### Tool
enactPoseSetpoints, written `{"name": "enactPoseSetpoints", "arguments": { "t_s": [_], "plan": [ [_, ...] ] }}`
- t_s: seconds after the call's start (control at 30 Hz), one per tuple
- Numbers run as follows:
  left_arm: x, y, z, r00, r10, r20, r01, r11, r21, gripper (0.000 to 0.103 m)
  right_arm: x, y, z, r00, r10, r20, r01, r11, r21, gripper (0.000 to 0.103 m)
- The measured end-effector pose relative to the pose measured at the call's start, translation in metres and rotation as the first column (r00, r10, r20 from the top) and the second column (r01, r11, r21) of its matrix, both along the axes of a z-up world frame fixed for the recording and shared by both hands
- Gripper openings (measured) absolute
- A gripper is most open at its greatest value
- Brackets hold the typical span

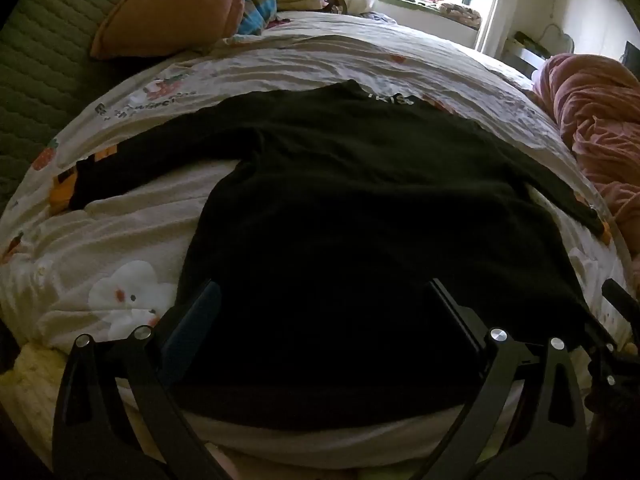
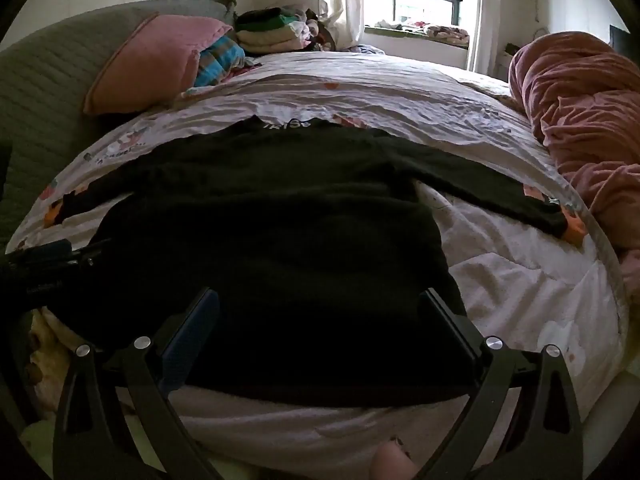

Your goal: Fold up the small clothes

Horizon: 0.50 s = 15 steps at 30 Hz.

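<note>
The black top point(image 1: 340, 208) is showing small white lettering at its collar. The bedsheet point(image 1: 280, 64) under it is looking off-white, printed with cartoon animals, strawberries and orange patches. A pillow point(image 1: 176, 4) is showing dusty pink against a quilted olive-green headboard point(image 1: 36, 72). The crumpled blanket point(image 2: 580, 120) is appearing pinkish-brown. Folded clothes point(image 2: 272, 28) are showing dark, green and cream layers beside a blue plaid cloth point(image 2: 220, 58). The fingers point(image 2: 188, 336) are showing blue pads on black frames.

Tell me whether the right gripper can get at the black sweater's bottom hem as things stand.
Probably yes. The right gripper hangs with its jaws wide apart right above the black sweater, whose bottom hem lies flat on the bedsheet with nothing on it. The left gripper hangs off to the side.
</note>
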<state>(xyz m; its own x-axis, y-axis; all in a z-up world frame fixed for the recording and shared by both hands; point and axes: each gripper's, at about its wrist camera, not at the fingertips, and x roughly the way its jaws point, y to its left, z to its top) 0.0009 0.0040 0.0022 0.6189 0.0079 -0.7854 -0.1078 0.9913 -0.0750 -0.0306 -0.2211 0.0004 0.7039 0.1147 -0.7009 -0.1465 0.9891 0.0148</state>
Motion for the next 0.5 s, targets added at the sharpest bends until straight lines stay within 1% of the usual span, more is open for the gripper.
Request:
{"name": "enactPoseSetpoints", "arguments": {
  "t_s": [0.5],
  "plan": [
    [-0.0022,0.0002,0.0007,1.0,0.0,0.009,0.0,1.0,0.008,0.094,-0.0018,-0.0005,0.001,1.0,-0.007,0.004,0.008,1.0,-0.008,0.099]
  ]
}}
